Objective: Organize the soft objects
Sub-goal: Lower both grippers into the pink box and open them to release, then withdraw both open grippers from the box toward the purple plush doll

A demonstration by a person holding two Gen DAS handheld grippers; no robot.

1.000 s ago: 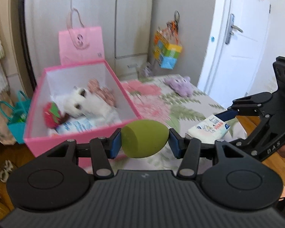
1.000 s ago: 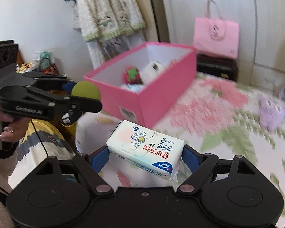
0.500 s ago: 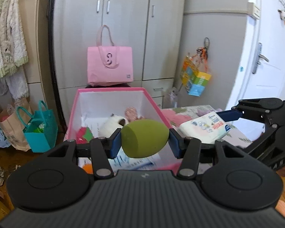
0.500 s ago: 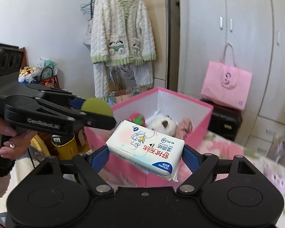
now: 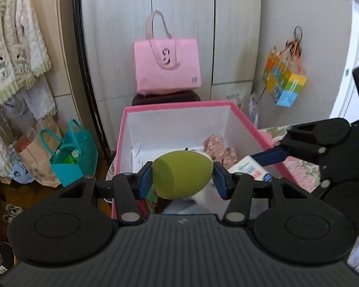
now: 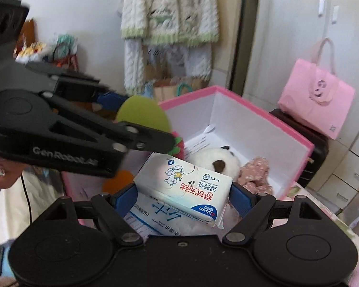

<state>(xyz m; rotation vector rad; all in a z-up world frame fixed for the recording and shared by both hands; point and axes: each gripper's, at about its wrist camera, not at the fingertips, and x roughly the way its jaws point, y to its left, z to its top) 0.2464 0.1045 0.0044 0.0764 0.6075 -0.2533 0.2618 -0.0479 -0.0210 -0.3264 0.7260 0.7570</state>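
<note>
We list, left to right. Left tool [image 5: 182,178]: blue pads pressed on a green sponge egg [image 5: 183,174], held above the near edge of the pink box [image 5: 177,105], pointing downward; the egg hides much of the box's contents. Right tool [image 6: 183,195]: jaws wide, clamped on a tissue pack [image 6: 186,189] over the box. Half hidden beneath it are a white plush [image 6: 214,161] and a pink floral cloth [image 6: 255,174]. A hand [image 6: 0,175] is cut off at the left edge.
</note>
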